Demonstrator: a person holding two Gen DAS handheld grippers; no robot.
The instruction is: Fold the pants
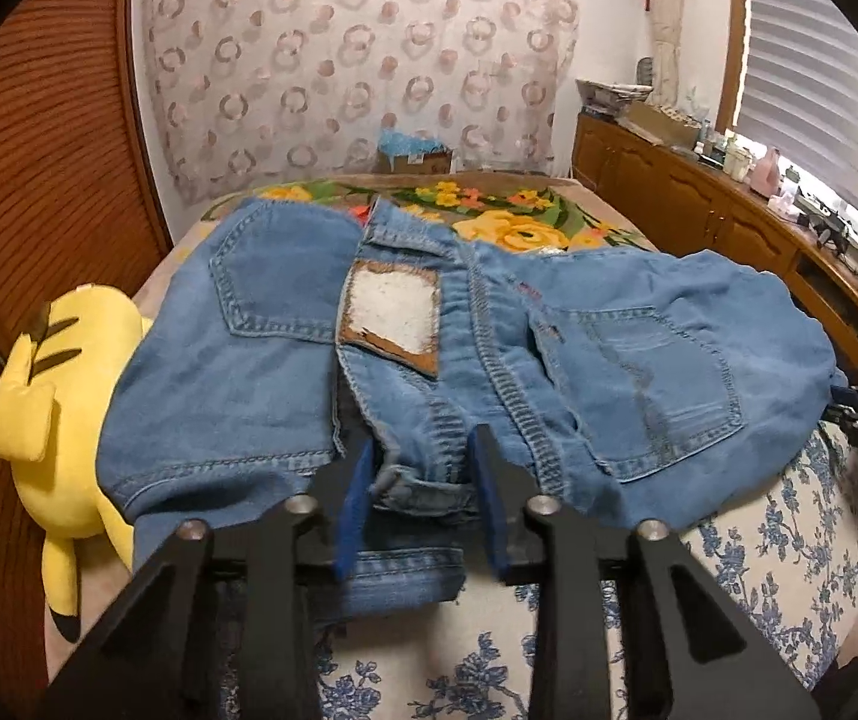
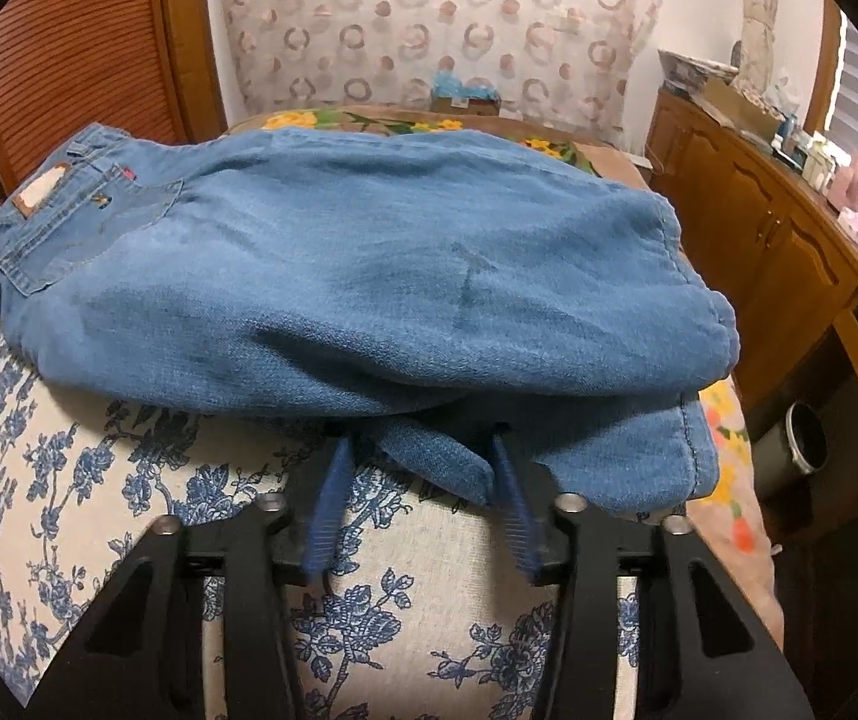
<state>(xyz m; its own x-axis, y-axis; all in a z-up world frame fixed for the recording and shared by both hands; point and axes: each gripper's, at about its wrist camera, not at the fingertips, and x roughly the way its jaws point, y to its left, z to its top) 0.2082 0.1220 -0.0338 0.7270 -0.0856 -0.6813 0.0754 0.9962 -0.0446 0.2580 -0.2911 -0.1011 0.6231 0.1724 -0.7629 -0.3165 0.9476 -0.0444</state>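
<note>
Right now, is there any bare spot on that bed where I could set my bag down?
Yes. The blue-flowered sheet lies bare in front of the jeans, between the two grippers. The yellow-flowered blanket beyond the jeans is also free. The left edge is crowded by a yellow plush toy against the jeans; the wooden dresser top is cluttered.

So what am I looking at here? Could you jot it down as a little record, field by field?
garment: faded blue denim jeans, back pockets up, legs folded over
surface: bed with blue-flowered white cover
left gripper: blue pads either side of the waistband
right gripper: blue pads astride a denim fold at the leg end
beside jeans: yellow plush toy, left of the waistband
behind: wooden dresser on the right
</note>
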